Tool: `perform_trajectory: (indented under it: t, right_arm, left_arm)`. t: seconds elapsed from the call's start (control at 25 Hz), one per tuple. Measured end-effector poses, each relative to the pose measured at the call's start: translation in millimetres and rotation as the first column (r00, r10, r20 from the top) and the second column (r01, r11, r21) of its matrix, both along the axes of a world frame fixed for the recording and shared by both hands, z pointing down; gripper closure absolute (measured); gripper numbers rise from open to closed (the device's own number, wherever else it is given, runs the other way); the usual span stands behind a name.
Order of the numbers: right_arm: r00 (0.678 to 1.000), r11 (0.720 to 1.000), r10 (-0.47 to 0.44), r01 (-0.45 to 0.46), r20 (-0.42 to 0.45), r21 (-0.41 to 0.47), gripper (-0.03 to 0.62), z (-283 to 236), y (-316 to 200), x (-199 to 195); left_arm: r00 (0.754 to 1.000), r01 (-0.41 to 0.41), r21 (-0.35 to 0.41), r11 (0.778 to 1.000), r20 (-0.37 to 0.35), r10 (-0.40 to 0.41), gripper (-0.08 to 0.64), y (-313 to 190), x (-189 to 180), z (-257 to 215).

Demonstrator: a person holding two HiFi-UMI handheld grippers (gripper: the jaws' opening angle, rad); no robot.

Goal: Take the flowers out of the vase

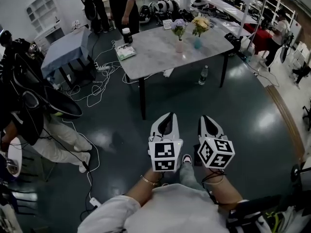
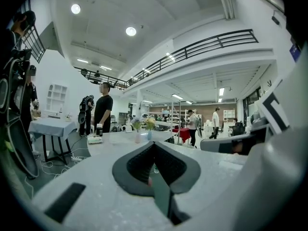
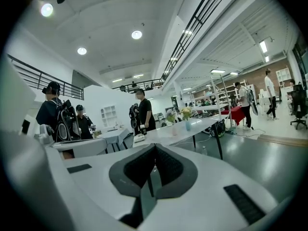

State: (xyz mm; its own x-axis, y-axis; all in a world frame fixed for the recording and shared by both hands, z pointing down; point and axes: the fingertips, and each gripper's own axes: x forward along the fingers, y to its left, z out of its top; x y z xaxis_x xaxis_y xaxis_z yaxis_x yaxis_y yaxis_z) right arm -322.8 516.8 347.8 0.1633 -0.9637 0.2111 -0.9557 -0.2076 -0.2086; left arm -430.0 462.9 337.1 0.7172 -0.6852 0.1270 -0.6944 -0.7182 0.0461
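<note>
**Both tools shut and empty, well short of the flowers**

The left tool and the right tool are held side by side low in the head view, over the dark, glossy floor. Both point toward the far counter. In each tool's own view the jaws are pressed together with nothing between them.

The counter has a pale grey top on dark legs and stands well apart from both tools, on the far side of open floor. Two vases stand near each other on its far right part. The pink vase on the left holds the purple flowers. The blue vase on the right holds the yellow flowers. Both bunches sit upright in their vases.

Toward the counter's left end stands a dark-lidded jar, with a flat green-and-white packet just nearer. A bottle stands on the floor by the counter's right legs. White cables trail over the floor to the left, beside a smaller counter draped in blue-grey cloth. A person in black stands at the far side.
</note>
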Motion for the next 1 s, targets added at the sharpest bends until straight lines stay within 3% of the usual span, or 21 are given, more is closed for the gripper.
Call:
perform_trajectory:
  t: [1.0]
  right_arm:
    - [0.997,0.998,-0.063,0.064,0.034,-0.016,0.586,-2,-112,136]
  left_arm:
    - [0.999,0.035,-0.015,0.999,0.019,-0.035,0.558,-101,139,-2]
